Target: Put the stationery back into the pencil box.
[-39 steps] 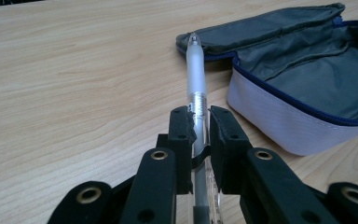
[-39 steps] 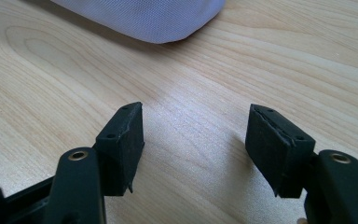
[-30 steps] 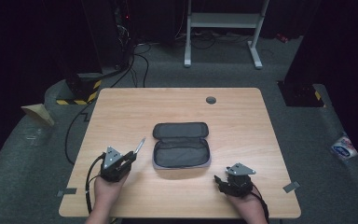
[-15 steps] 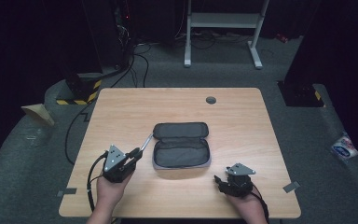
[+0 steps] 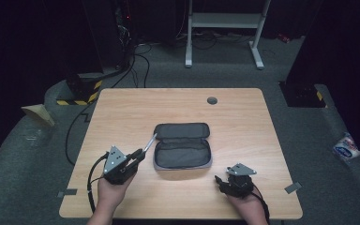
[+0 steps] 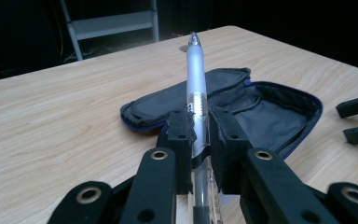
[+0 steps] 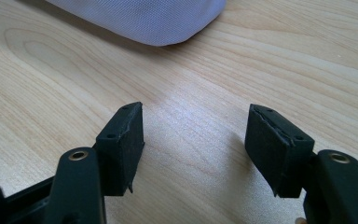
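Note:
An open dark pencil case [image 5: 182,145] with a blue-edged zip lies in the middle of the wooden table [image 5: 243,117]; its lid is folded back [image 6: 186,95]. My left gripper [image 5: 137,155] is shut on a silver-white pen [image 5: 149,142], held just left of the case with the tip pointing up toward the far side. In the left gripper view the pen [image 6: 196,79] runs between the pads [image 6: 181,126] out over the case [image 6: 265,112]. My right gripper [image 5: 221,180] rests near the front edge, right of the case, open with bare wood between its pads [image 7: 121,140]. The case's corner [image 7: 144,18] lies ahead.
A small round grommet [image 5: 212,100] sits in the table near its far edge. Beyond the table stand a metal frame [image 5: 225,21] and cables on the floor [image 5: 131,61]. The right gripper's jaws [image 6: 356,119] show at the edge of the left gripper view.
My left gripper has risen a little with the pen and moved slightly toward the case. The right gripper has kept still.

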A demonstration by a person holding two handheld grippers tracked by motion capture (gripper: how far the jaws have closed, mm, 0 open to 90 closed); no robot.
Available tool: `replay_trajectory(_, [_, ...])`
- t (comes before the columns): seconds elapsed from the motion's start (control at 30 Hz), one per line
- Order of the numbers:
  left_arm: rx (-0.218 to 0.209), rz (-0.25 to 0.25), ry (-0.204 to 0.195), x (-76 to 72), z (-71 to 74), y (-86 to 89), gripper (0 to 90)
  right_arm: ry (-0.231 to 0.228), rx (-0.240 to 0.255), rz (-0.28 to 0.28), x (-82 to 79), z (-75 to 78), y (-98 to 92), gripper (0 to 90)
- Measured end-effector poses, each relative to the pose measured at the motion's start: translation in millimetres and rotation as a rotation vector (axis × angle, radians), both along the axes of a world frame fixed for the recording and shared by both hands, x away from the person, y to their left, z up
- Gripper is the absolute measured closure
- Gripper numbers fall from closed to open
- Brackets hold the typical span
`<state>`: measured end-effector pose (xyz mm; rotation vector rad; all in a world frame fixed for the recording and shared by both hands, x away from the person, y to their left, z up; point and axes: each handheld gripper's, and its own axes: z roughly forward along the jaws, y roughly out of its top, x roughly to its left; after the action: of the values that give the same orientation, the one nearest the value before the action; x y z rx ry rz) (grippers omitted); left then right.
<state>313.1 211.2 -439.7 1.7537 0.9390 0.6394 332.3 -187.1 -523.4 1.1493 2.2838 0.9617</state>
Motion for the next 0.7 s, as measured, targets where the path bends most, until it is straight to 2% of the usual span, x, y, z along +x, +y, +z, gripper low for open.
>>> replay_trajectory(0.1, [-0.005,-0.030,0.008,0.6,0.3,-5.1,79.1,0.002,0.002,0.003,0.4,0.0,-0.3,37.0])
replay_trajectory(0.2, [0.024,-0.052,0.014,0.8,-1.9,-12.4,79.1,0.007,0.007,0.001,0.4,0.0,-0.3,37.0])
replay_trajectory(0.3, [0.034,-0.064,0.017,0.2,-1.9,-18.1,79.1,0.006,0.007,0.012,0.6,-0.1,-0.1,37.0])
replay_trajectory(0.37, [0.007,-0.074,0.028,0.7,-1.0,-19.8,79.1,0.009,0.009,0.017,1.0,-0.1,-0.5,37.0])
replay_trajectory(0.43, [0.008,-0.072,0.029,1.7,0.7,-22.8,79.1,0.007,0.007,0.018,0.7,-0.1,-0.4,37.0])
replay_trajectory(0.53, [0.026,-0.081,0.027,5.2,3.6,-28.5,79.1,0.006,0.006,0.019,0.7,0.0,-0.4,37.0])
replay_trajectory(0.7, [0.030,-0.102,0.033,14.7,5.3,-38.4,79.1,0.009,0.009,0.023,1.0,-0.1,-0.6,37.0])
